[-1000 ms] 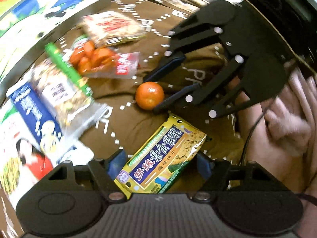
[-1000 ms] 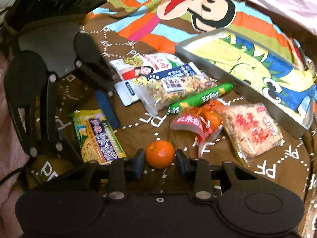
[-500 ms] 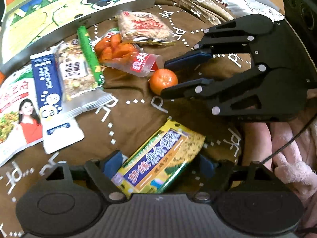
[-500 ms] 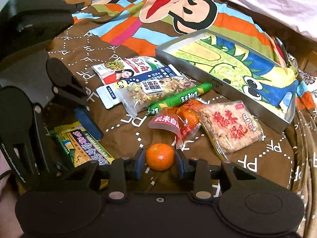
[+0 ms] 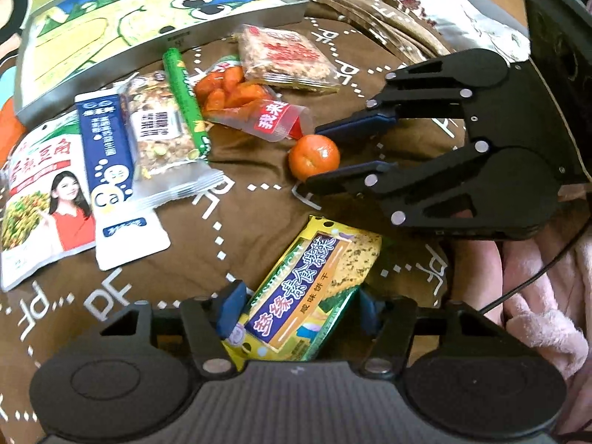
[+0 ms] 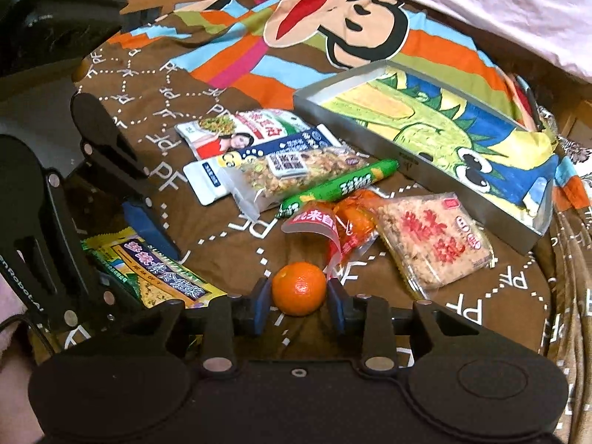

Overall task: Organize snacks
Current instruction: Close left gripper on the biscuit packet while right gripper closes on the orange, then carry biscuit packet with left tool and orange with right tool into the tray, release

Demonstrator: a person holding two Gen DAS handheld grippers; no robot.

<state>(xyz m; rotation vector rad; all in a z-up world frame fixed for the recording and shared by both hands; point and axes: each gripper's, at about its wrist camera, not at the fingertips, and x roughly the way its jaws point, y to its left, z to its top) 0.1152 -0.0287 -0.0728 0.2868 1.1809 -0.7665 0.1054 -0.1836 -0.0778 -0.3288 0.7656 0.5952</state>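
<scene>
Left tool: The left tool (image 5: 299, 305) points down at the yellow cracker pack (image 5: 309, 296). Its jaws have just been closing in. The blue pads (image 5: 230, 305) sit right at the two long sides of the pack, and it looks like they now squeeze it.
Cracker pack: It lies on the brown bed cover (image 5: 255, 199), near the person, with one end under the left tool.
How to lift it: Hold the pack near its middle so it does not droop. Squeeze softly, because the crackers inside could break. Lift straight up first.
Right tool: The right tool (image 6: 298, 301) has its jaws only a little way apart. They hold the small orange (image 6: 299, 288) between the two blue pads.
Orange: It sits on the bed cover, just in front of the red-topped bag of orange pieces (image 6: 344, 225).
How to lift it: The orange is round and can roll out. Keep the pads on its widest part and do not squash it.
Other snacks: A green stick (image 6: 338, 185), a nut bar (image 6: 292, 177), a blue and white pack (image 6: 259, 164) and a pack with a lady on it (image 6: 240, 133) lie in a bunch. A square rice cake (image 6: 434, 244) lies to the right.
Tray: The grey tray (image 6: 370, 133) with the green dragon picture lies at the far right. I think the snacks go in there.
Watch out: The two tools are close together. Move one at a time so they do not bump.
</scene>
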